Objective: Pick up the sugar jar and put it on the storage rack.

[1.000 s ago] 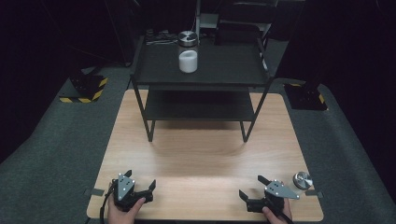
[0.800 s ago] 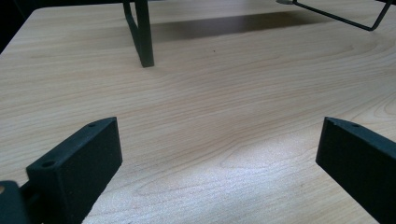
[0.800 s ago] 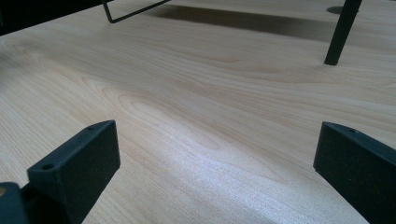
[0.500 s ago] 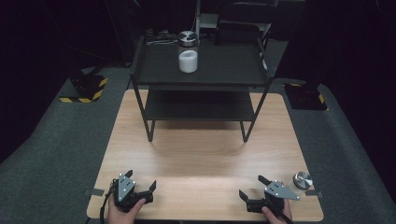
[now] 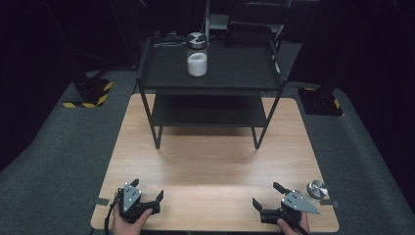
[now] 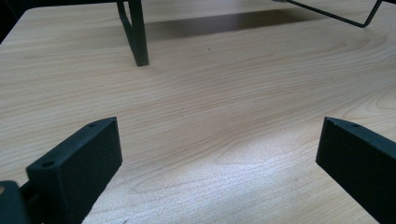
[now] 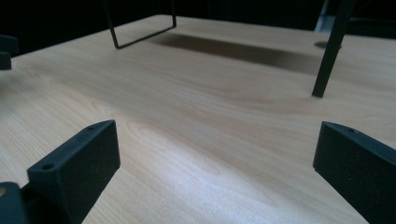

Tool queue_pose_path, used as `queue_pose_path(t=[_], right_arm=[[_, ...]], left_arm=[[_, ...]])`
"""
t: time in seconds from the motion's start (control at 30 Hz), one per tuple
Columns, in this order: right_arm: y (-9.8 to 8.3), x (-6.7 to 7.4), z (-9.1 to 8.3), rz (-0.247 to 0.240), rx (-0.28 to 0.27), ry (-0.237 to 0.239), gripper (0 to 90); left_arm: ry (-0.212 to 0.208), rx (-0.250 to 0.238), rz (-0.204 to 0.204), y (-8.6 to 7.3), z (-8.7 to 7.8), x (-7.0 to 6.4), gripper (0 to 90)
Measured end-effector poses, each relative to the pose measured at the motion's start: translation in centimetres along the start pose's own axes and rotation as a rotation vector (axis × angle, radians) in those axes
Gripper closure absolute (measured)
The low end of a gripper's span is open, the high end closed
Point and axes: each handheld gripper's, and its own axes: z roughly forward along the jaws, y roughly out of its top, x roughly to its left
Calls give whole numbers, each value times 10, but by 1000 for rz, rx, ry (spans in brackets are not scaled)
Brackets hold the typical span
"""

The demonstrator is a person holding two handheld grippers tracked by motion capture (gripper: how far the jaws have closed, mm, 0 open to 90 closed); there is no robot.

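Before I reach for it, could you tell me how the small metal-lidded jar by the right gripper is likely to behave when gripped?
The jar looks short and squat, so it probably won't tip easily. Its shiny lid suggests a smooth, possibly slippery surface. It stands near the table edge, so a push from the right gripper could knock it off.

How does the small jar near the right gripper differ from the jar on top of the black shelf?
The small jar stands on the wooden table beside the right gripper; the shelf jar stands on the top shelf, far from both grippers. The shelf jar looks taller, with white contents. Both have round silver lids.
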Motion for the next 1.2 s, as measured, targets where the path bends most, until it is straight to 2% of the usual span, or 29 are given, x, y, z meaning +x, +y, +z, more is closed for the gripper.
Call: queue_pose_path(t=[0.23,0.3,0.47,0.5,0.67,0.73,0.83,0.87,0.93,1.0,1.03,1.1,1.2], right_arm=[[2,2,-14,0,-56,-32,2],[4,1,-24,9,-87,-60,2],[5,-1,-38,3,-117,-103,1],[5,-1,-38,3,-117,-103,1],[4,-3,-52,-15,-130,-179,0],[4,-3,-54,-14,-131,-193,1],[1,-6,-63,1,-140,-245,1],[1,-6,-63,1,-140,-245,1],[-1,-8,-68,11,-141,-277,1],[-2,-10,-71,16,-136,-301,1],[-4,-13,-75,27,-133,-327,1],[-5,-14,-76,32,-133,-336,0],[-8,-20,-80,52,-113,-378,1]], left_arm=[[0,7,18,1,1,-2,6],[1,7,25,1,1,-3,6],[5,8,41,1,1,-5,6],[5,8,41,1,1,-5,6],[0,12,37,3,2,-4,6],[-1,14,38,3,2,-4,6],[-2,17,36,3,3,-3,6],[-2,17,36,3,3,-3,6],[-1,25,37,5,3,-4,6],[-1,35,39,7,4,-4,6],[0,38,39,7,4,-4,6],[2,43,38,8,5,-4,6],[0,48,38,9,5,-4,6]])
